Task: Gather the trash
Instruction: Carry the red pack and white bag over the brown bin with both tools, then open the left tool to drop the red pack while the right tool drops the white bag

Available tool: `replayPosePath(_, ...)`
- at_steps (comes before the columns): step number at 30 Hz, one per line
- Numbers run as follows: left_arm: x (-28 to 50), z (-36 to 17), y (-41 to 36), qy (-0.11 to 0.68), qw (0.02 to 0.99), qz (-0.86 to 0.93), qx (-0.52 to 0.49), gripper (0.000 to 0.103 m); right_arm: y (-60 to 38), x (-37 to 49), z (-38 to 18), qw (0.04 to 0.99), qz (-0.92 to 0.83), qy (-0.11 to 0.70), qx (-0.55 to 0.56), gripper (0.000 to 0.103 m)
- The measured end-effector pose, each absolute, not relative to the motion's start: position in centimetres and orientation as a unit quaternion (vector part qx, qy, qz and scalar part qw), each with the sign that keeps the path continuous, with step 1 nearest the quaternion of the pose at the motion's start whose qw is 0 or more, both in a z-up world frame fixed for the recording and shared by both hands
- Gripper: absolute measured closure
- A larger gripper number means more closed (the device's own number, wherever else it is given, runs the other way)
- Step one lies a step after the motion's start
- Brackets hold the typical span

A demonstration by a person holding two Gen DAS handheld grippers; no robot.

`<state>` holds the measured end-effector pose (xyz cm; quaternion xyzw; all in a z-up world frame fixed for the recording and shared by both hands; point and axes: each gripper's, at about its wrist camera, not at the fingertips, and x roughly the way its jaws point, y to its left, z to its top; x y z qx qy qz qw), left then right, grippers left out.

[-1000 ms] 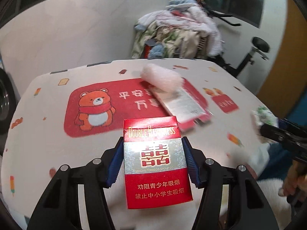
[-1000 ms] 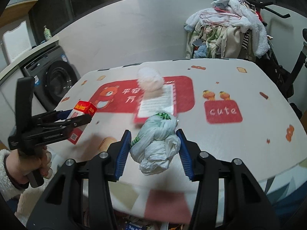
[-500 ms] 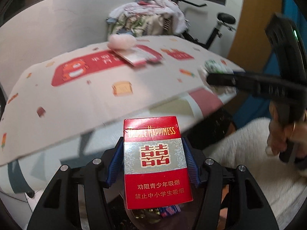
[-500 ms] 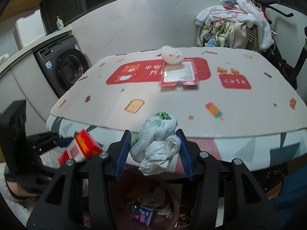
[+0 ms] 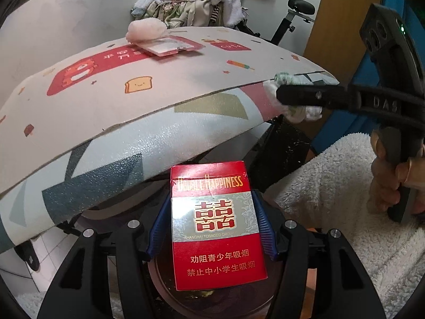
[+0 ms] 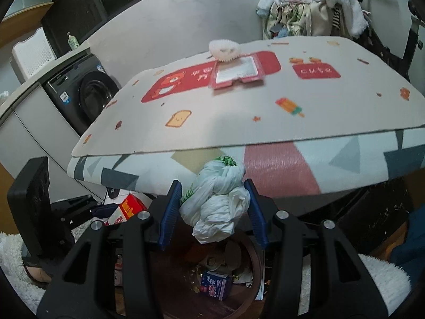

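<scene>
You are pinching the red rectangular cigarette pack (image 5: 216,223) upright in your left gripper (image 5: 212,226) and the crumpled white plastic bag (image 6: 216,202) in your right gripper (image 6: 212,212); both are hanging directly above the round brown trash bin (image 6: 252,260) beneath the table edge.

Red cigarette pack (image 5: 216,226) upright and crumpled white plastic bag (image 6: 216,202) above the trash bin (image 6: 255,260).

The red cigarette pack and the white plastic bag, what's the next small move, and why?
Probably open both tongs. The red cardboard cigarette pack in the left tongs and the crumpled white plastic bag in the right tongs hang over the round brown trash bin.
</scene>
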<state>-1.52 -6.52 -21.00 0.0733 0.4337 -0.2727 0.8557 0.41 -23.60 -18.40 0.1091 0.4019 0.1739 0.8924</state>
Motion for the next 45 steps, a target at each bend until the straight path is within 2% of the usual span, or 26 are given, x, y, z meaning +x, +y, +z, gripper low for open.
replayPosePath(3, -1.5, -21.3, -6.7, 0.439, 0.851, -0.279, 0.073, 0.044, -23.4, 0.4, -18.7, 0.891, 0.177, 0.404, 0.108, 0.053)
replayPosePath(7, -1.6, -21.0, -6.8, 0.431, 0.856, -0.273, 0.082, 0.029, -23.1, 0.4, -19.3, 0.886, 0.183, 0.411, 0.110, 0.053)
replayPosePath(10, -1.7, -20.2, -6.5, 0.416, 0.866, -0.264, 0.085, 0.025, -22.5, 0.2, -19.6, 0.884, 0.189, 0.417, 0.098, 0.053)
replayPosePath(26, -2.3, -13.7, 1.3, 0.328, 0.931, -0.156, 0.046, 0.014, -16.9, -0.9, -21.8, 0.862, 0.235, 0.449, -0.020, 0.053)
replayPosePath(32, -3.4, -13.7, 3.7, 0.315, 0.940, -0.131, 0.021, 0.011, -14.9, -1.2, -23.1, 0.850, 0.245, 0.462, -0.066, 0.053)
replayPosePath(45, -2.0, -15.7, 3.4, 0.347, 0.930, -0.121, 0.014, 0.010, -15.0, -0.8, -24.2, 0.841, 0.234, 0.483, -0.071, 0.052)
